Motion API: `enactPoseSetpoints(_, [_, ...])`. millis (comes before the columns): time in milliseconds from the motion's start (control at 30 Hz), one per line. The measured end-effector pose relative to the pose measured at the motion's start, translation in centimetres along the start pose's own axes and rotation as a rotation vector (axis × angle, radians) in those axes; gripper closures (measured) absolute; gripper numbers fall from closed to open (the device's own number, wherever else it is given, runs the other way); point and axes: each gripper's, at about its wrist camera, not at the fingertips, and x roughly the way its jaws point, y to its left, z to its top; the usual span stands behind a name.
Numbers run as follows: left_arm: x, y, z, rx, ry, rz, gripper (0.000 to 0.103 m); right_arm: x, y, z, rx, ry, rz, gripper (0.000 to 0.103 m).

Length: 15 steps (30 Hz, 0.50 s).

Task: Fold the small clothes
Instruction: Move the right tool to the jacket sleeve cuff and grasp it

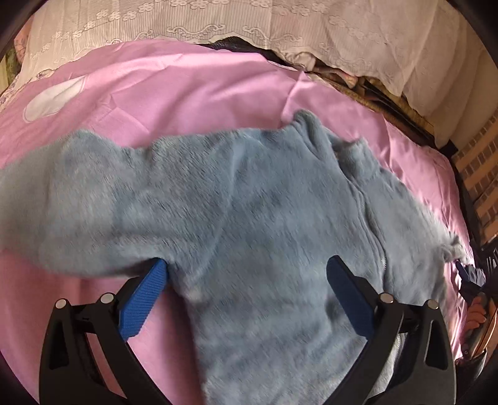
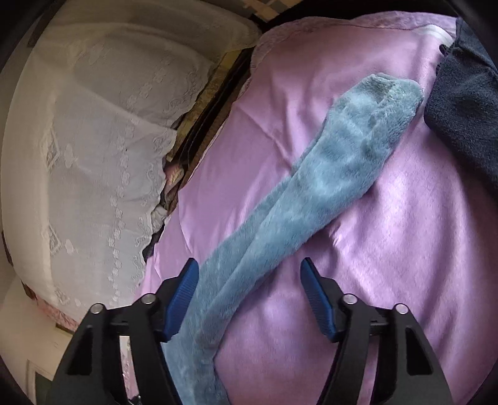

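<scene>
A fluffy grey-blue zip jacket [image 1: 249, 193] lies spread on the pink bedsheet [image 1: 186, 90], collar at the far side and one sleeve running off to the left. My left gripper [image 1: 247, 263] hovers over the jacket's body with its blue pads wide apart, so it is open, and the left pad sits by the armpit. In the right wrist view the other sleeve [image 2: 326, 174] stretches away diagonally across the sheet [image 2: 404, 243]. My right gripper [image 2: 249, 264] straddles the sleeve's near end. The fleece lies against the left pad and clear of the right one, so this gripper is open.
A white lace cover [image 1: 249, 25] drapes over furniture along the bed's far edge [image 2: 77, 140], with a dark gap between it and the bed. A dark navy knitted garment [image 2: 463, 102] lies at the upper right. A hand [image 1: 476, 311] shows at the right edge.
</scene>
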Motion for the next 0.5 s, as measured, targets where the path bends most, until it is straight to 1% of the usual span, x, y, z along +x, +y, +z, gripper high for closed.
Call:
enactPoseSetpoints(100, [1.4, 0.6, -0.6, 0.015, -0.015, 0.032, 0.004, 0.6, -1.9, 1.4, 0.114, -0.030, -0.018, 0.045])
enactPoseSetpoints(133, [1.9, 0.2, -1.1, 0.047, -0.023, 0.058, 0.004, 0.7, -2.5, 1.6, 0.131, -0.046, -0.020, 0.049])
enactPoseSetpoints(167, [1.8, -0.3, -1.4, 0.081, -0.034, 0.090, 0.004, 0.8, -2.9, 1.9, 0.140, -0.065, -0.027, 0.056])
enactPoseSetpoints(233, [1.8, -2.0, -1.5, 0.160, -0.050, 0.153, 0.004, 1.1, -3.4, 2.4, 0.148, -0.095, -0.050, 0.065])
enactPoseSetpoints(267, [2.0, -2.4, -1.6, 0.182, -0.047, 0.172, 0.004, 1.2, -3.6, 2.7, 0.155, -0.109, -0.058, 0.067])
enactPoseSetpoints(300, [2.2, -2.7, -1.6, 0.195, -0.042, 0.193, 0.004, 1.2, -3.8, 3.1, 0.160, -0.124, -0.065, 0.068])
enactPoseSetpoints(367, [2.2, -2.6, -1.5, 0.191, -0.039, 0.191, 0.004, 1.3, -3.9, 3.8, 0.159, -0.159, -0.087, 0.068])
enactPoseSetpoints(433, [2.3, -2.1, -1.2, 0.168, -0.030, 0.165, 0.004, 1.4, -3.9, 4.6, 0.167, -0.213, -0.119, 0.068])
enactPoseSetpoints(500, [2.4, -1.8, -1.1, 0.158, -0.027, 0.156, 0.004, 1.3, -4.3, 5.2, 0.193, -0.245, -0.129, 0.068])
